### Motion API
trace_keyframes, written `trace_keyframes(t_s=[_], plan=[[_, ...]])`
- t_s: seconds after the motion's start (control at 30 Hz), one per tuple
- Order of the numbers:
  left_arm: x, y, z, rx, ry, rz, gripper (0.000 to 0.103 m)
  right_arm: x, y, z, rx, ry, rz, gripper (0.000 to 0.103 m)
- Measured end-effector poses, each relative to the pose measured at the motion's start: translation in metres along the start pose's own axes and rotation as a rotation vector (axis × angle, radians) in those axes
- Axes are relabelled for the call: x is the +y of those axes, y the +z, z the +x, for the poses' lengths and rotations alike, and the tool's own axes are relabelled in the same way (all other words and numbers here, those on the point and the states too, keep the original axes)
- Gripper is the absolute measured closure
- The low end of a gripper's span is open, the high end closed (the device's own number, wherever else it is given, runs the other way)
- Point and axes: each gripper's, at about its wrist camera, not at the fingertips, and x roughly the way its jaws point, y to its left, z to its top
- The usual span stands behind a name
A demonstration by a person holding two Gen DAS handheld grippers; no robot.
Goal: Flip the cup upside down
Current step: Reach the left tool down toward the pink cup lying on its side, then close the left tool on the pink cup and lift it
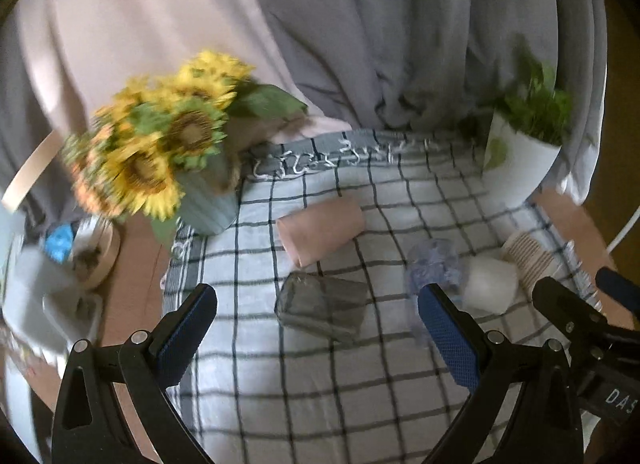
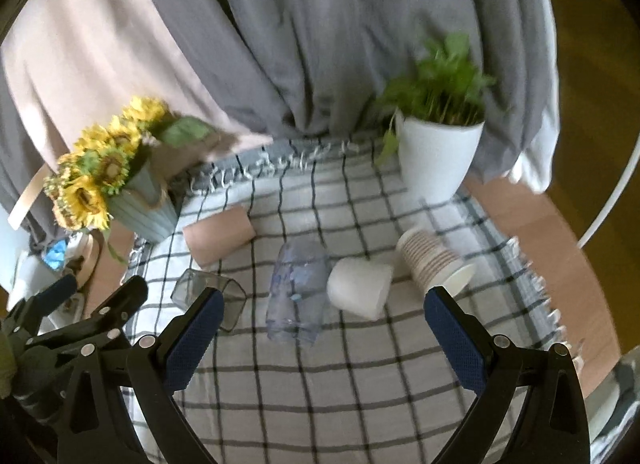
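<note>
Five cups lying on their sides across the checked cloth (image 2: 360, 376): pink cup (image 2: 219, 240), smoky glass (image 2: 210, 298), clear plastic cup (image 2: 298, 296), white cup (image 2: 360, 287), striped paper cup (image 2: 434, 262). Right gripper (image 2: 324, 318) spread wide, holding nothing. Sunflowers (image 2: 96, 172) near the cloth's far left corner, potted plant (image 2: 438, 156) far right.

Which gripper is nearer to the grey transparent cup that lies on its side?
Left. The left gripper is open right in front of the grey cup; the right gripper is off to the cup's right, facing the clear cup.
</note>
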Motion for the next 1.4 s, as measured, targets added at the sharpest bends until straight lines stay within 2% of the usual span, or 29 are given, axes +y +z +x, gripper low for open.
trace_keyframes(t_s=[0.2,0.37,0.5,0.63,0.7,0.77,0.97,1.1,1.2,1.23,1.4], plan=[[-0.007,0.040,0.062,0.137,-0.021,0.177,0.000,0.000,0.026,0.039,0.032,-0.009,0.104,0.002],[-0.025,0.067,0.120,0.266,0.011,0.359,0.000,0.003,0.056,0.072,0.047,-0.060,0.158,0.002],[-0.037,0.074,0.161,0.382,0.025,0.487,0.001,0.007,0.074,0.097,0.068,-0.093,0.159,0.002],[-0.043,0.075,0.189,0.488,0.018,0.550,0.003,0.009,0.083,0.116,0.098,-0.121,0.179,0.002],[-0.047,0.074,0.204,0.558,-0.013,0.561,0.003,0.009,0.086,0.123,0.107,-0.123,0.188,0.002],[-0.053,0.072,0.217,0.592,-0.018,0.576,0.003,0.009,0.088,0.128,0.113,-0.125,0.188,0.002],[-0.056,0.066,0.254,0.681,0.030,0.616,0.004,0.010,0.093,0.137,0.116,-0.140,0.189,0.002],[-0.052,0.061,0.270,0.733,0.019,0.595,0.013,0.011,0.096,0.145,0.125,-0.148,0.197,0.002],[-0.050,0.059,0.274,0.729,0.022,0.586,0.014,0.012,0.097,0.149,0.133,-0.148,0.194,0.002],[-0.049,0.059,0.275,0.724,0.026,0.578,0.018,0.013,0.097,0.150,0.133,-0.150,0.191,0.002],[-0.041,0.060,0.273,0.708,0.004,0.485,0.023,0.013,0.097,0.153,0.132,-0.160,0.183,0.002]])
